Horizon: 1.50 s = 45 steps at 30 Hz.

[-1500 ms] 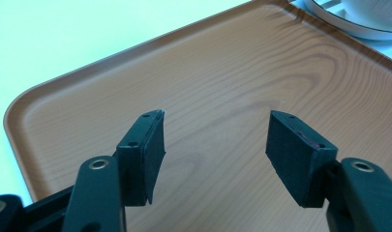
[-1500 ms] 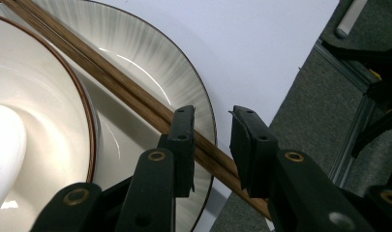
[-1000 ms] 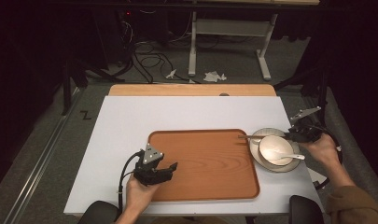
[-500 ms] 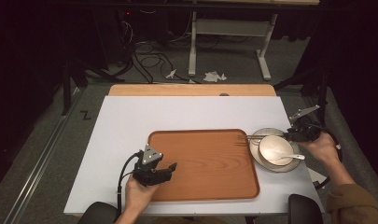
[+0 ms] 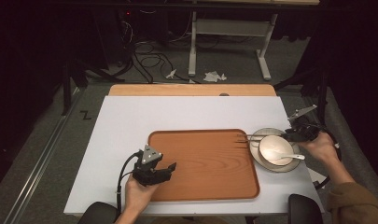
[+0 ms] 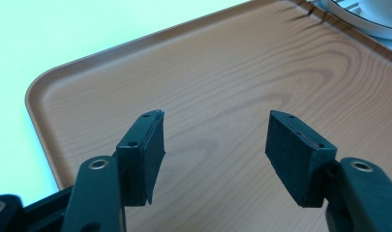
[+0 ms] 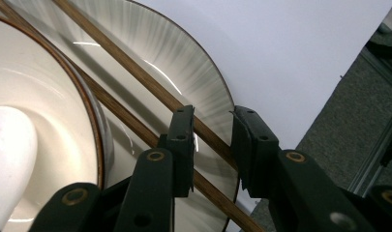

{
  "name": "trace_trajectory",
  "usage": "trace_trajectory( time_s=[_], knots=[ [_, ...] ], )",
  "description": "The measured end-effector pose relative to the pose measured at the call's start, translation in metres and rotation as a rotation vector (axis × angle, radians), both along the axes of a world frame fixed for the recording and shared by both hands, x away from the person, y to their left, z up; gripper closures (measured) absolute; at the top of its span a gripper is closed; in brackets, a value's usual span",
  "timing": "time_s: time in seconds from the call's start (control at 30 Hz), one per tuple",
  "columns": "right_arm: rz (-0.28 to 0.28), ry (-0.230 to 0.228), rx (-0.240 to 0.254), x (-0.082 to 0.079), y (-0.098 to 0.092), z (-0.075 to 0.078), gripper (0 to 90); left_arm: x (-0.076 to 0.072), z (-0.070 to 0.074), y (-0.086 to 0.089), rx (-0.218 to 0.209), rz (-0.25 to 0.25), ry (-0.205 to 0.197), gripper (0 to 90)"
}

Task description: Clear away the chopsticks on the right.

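Straddling the chopsticks [image 7: 135,77] on the plate [image 7: 184,53], the right tool [image 7: 212,140] seems part-open, ungripped.

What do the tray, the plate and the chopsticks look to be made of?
Tray: wood or wood-print laminate, smooth satin, with visible grain. Plate: likely glazed ceramic, glossy, grey streaks, dark rim. Chopsticks: probably wood or bamboo, brown with fine grain.
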State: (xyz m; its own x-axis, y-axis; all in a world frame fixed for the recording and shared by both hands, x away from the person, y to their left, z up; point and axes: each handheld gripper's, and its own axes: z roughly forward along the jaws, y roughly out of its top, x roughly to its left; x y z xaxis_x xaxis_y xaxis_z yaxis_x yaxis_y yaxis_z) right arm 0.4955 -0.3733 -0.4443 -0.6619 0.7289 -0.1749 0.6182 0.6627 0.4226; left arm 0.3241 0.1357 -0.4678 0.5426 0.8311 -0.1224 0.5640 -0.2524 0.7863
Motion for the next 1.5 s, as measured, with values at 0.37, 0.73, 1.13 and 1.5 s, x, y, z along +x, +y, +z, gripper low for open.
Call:
trace_trajectory(
  time_s=[0.37, 0.73, 1.13, 1.5],
  knots=[
    [-0.002, 0.011, -0.001, 0.002, 0.004, 0.000, 74.0, 0.000, 0.000, 0.000, 0.000, 0.001, 0.001, 38.9],
    [0.013, 0.005, 0.005, 0.004, 0.006, 0.000, 76.2, 0.000, 0.001, -0.001, -0.022, -0.008, 0.005, 39.0],
    [0.036, 0.011, -0.034, 0.008, 0.010, -0.002, 80.3, 0.000, 0.000, -0.001, -0.023, -0.007, 0.007, 39.0],
    [0.066, 0.004, -0.050, 0.008, 0.008, -0.005, 83.9, 0.000, -0.001, -0.001, -0.024, -0.006, 0.009, 38.9]
  ],
)
